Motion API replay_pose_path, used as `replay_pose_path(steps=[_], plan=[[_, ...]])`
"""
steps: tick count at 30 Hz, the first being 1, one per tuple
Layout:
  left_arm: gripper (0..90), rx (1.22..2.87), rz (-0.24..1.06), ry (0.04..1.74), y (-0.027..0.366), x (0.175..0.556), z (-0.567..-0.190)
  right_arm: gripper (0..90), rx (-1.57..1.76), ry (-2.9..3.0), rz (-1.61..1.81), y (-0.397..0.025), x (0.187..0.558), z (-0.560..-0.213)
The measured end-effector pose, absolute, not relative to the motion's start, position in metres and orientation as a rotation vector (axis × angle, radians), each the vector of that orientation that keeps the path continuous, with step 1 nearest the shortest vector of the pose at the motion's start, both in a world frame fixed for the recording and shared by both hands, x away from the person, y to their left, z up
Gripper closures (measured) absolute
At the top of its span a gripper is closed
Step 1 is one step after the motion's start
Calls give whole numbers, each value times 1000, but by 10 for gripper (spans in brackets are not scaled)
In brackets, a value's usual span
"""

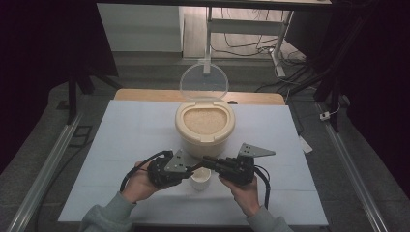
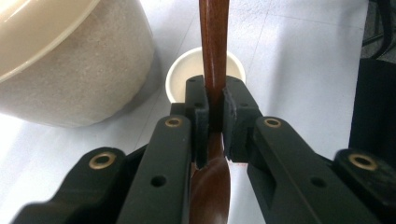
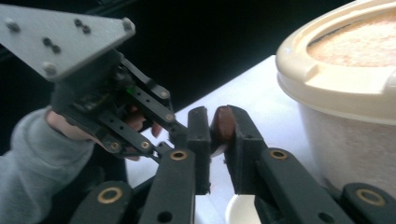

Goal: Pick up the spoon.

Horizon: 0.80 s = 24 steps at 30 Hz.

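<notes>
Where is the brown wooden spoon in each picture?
High view: the wooden spoon bridges both tongs, above the small white cup.
Left gripper view: centre, upright, clamped by the jaws.
Right gripper view: its end sits between the jaws.
Shared landmark: the beige rice container.

High view from above, facing forward; both gripper views close along their fingers, sharing the rice container (image 1: 205,126).
</notes>
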<state>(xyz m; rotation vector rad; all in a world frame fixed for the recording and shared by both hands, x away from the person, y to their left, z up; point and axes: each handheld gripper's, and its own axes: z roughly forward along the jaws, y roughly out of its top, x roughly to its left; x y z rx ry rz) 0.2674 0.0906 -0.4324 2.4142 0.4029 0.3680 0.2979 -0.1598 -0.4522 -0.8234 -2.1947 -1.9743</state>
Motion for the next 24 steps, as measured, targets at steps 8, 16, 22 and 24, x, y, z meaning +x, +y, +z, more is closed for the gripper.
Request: replay_pose_path(steps=[8,16,22,24], plan=[[802,2393,358,410,92,267,-432,834,-812,-2147,-1998,-161,299,-453],[624,2312,358,490,99,267,-435,834,-805,-2146,-2039,-165,298,-450],[406,2201,388,598,119,258,-439,834,-821,-2113,-2097,-176,300,-444],[363,2162,390,643,129,255,-440,834,-824,-2103,-2114,-180,301,-442]])
